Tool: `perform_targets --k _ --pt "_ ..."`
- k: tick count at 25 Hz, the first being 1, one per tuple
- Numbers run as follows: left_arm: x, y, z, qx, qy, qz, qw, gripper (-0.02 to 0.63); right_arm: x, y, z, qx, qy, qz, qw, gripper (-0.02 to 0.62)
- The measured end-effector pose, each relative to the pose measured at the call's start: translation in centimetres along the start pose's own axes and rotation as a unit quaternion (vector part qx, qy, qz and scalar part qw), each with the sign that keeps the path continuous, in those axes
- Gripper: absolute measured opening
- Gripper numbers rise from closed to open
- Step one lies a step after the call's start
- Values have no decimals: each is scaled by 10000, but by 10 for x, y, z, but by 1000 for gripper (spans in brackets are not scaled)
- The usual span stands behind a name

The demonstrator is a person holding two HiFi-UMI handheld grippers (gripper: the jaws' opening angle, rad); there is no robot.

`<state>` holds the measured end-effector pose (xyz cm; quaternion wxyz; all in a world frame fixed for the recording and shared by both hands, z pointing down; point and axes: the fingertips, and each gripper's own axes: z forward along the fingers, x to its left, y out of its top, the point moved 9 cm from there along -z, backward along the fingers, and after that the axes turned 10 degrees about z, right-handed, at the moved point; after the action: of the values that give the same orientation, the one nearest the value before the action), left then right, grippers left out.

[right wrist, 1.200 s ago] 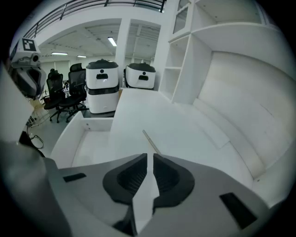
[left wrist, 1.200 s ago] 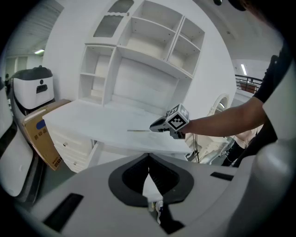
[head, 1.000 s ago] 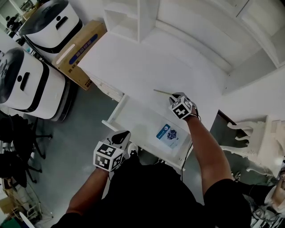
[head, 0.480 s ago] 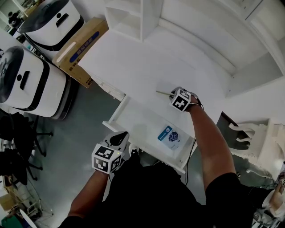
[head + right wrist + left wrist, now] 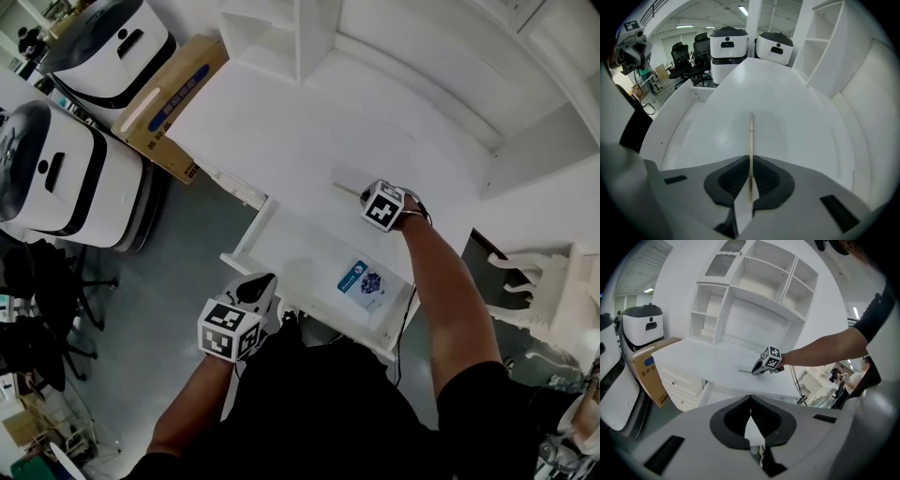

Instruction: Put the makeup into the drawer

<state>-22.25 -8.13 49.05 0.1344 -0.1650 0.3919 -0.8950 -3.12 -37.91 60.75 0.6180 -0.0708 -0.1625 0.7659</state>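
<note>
A thin gold makeup stick (image 5: pixel 346 189) lies on the white desk (image 5: pixel 272 131) just beyond the open drawer (image 5: pixel 246 236). My right gripper (image 5: pixel 365 196) points steeply down at the stick's near end. Its jaws have just been closing, and in the right gripper view the stick (image 5: pixel 751 136) runs straight between the pads of the right gripper (image 5: pixel 750 180), which press on it. A blue and white packet (image 5: pixel 366 284) lies in the drawer. My left gripper (image 5: pixel 262 283) hangs off the drawer's front left corner, shut and holding nothing (image 5: pixel 751 411). In the left gripper view the right gripper (image 5: pixel 758 368) stands over the stick (image 5: pixel 745 371).
A white shelf unit (image 5: pixel 281 37) stands at the desk's back. A cardboard box (image 5: pixel 164 103) and two white machines (image 5: pixel 103 42) (image 5: pixel 47 178) stand to the left on the grey floor. A white ornate chair (image 5: pixel 544 291) is at the right.
My right gripper has rolled and dipped a little onto the stick's end on the desk. The left gripper has kept still.
</note>
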Motion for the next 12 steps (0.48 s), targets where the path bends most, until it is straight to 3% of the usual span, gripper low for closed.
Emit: perform_targets --k 4,12 --pt "-3 2 2 23 -79 96 9999 11 4 -2 -2 -81 -319 189 9993 46" --pt "-6 3 10 48 -270 286 9992 11 7 -19 -42 -892 -515 1482 9836 44"
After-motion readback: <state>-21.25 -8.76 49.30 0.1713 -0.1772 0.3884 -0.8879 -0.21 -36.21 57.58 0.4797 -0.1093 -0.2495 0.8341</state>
